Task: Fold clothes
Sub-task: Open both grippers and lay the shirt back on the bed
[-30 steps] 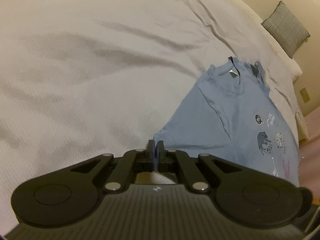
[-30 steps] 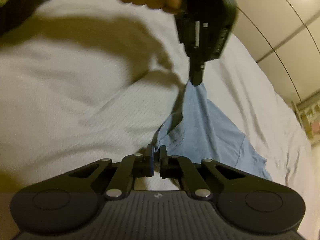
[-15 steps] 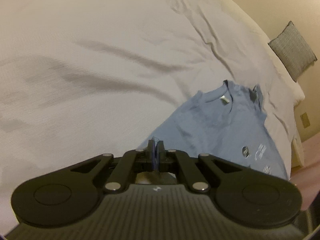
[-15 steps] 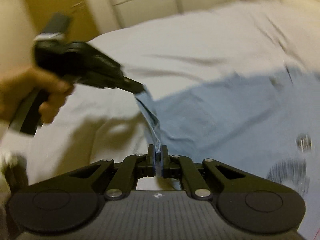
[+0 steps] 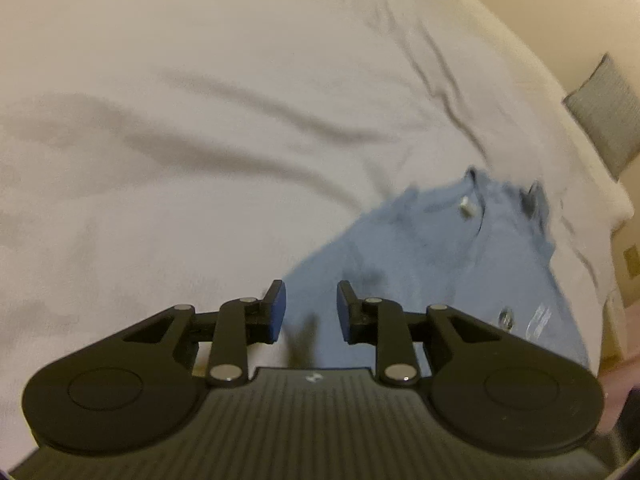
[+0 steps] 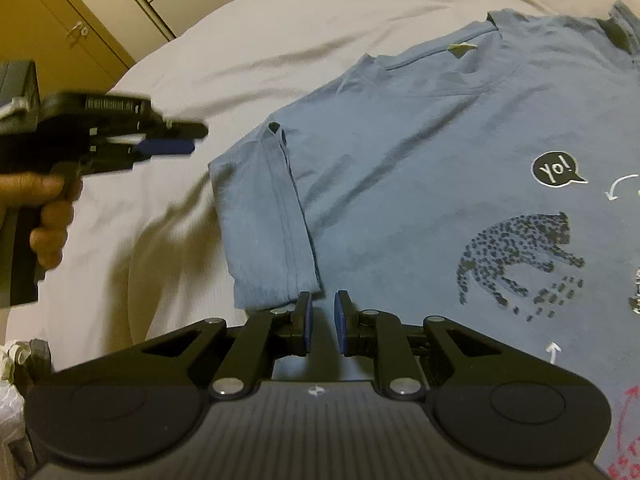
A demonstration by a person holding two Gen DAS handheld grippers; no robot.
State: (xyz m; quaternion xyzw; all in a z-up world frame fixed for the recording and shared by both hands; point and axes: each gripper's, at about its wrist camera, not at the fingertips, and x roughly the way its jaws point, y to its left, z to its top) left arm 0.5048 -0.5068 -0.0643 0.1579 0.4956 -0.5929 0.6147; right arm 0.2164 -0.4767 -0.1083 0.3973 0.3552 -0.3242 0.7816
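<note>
On the bed (image 6: 280, 12), the left tool (image 6: 188, 140) is opening, nothing between its pads. The blue T-shirt (image 6: 420, 152) lies flat, light and limp; best pinched at sleeve hem or shoulder seam. The right tool (image 6: 321, 320) is opening too, empty, just beside the sleeve (image 6: 264, 224).

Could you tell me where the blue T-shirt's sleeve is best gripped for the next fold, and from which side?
Probably the hem of the sleeve on the blue T-shirt. That edge lies flat and free on the white bed cover. Slide in low from the cover side, where the left hand-held gripper is; like the right hand-held gripper, it is opening, with nothing held.
</note>
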